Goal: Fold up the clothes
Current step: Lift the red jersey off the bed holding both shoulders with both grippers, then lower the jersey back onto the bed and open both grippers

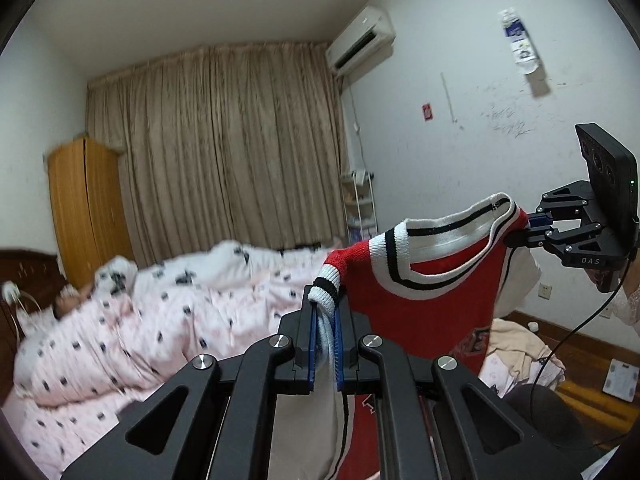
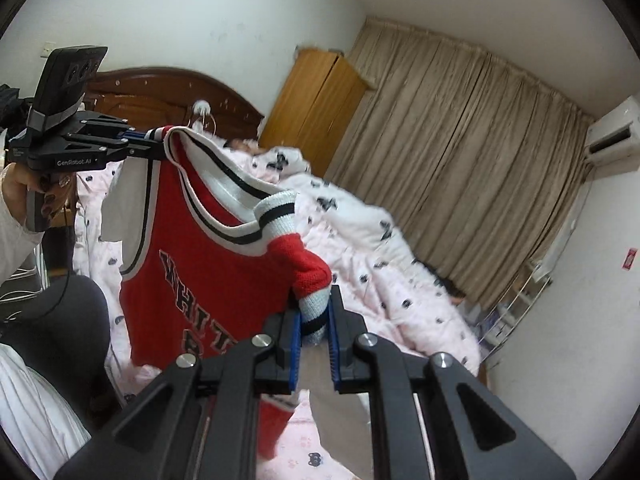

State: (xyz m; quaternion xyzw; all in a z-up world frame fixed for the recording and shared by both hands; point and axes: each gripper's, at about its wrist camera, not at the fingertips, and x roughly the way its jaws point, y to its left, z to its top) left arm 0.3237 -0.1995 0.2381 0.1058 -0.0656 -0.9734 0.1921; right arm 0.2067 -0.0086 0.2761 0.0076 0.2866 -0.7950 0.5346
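You hold one red knit jersey (image 1: pixel 424 308) in the air above the bed, stretched between your two grippers. Your left gripper (image 1: pixel 325 334) is clamped on a striped shoulder cuff; your right gripper (image 2: pixel 314 330) pinches the other one. One pink printed duvet (image 1: pixel 160 312) covers the bed, with one wardrobe (image 1: pixel 86 208) and one beige curtain (image 1: pixel 236 144) behind it. Only the right wrist view shows the jersey's black lettering and the headboard (image 2: pixel 160 92); only the left shows the floor scale (image 1: pixel 621 379).

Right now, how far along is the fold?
Done: red jersey lifted off the bed, spread between both grippers. In hand: left gripper and right gripper each clamp a striped shoulder. Left: no fold made yet; it hangs full length.
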